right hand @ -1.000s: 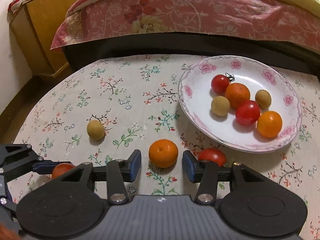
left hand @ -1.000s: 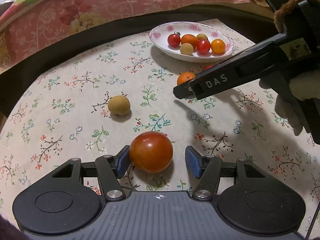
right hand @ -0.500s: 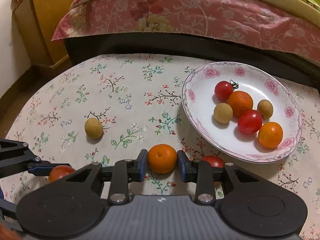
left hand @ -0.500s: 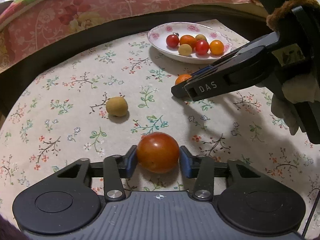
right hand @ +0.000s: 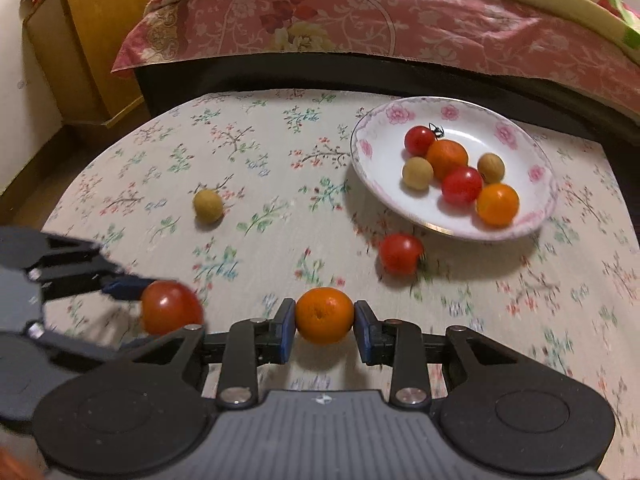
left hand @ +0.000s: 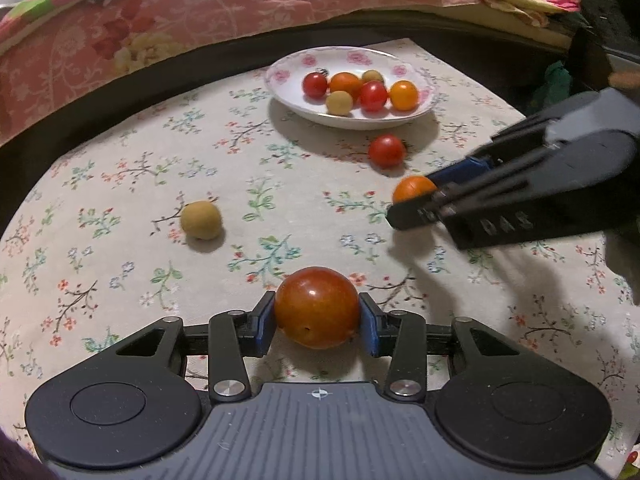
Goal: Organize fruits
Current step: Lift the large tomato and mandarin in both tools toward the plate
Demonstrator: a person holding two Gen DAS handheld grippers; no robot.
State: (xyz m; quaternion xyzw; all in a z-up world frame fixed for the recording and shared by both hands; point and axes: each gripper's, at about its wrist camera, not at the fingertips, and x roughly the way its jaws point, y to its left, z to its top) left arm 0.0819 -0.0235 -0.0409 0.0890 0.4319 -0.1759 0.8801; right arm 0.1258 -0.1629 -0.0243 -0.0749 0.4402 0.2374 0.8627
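Floral tablecloth point(right hand: 280, 184) beside a bed point(right hand: 400, 28); left gripper point(left hand: 317, 318) clamps tomato point(left hand: 317, 307), right gripper point(right hand: 324, 326) clamps orange point(right hand: 324, 315).

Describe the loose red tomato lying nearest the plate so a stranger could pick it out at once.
Start at the white flowered plate at the far right of the flowered tablecloth. Just off its near rim, on the cloth, lies a small red cherry tomato. Unlike the red ones in the plate, it lies outside, and unlike the tan round fruit farther left, it is glossy red; no gripper holds it.
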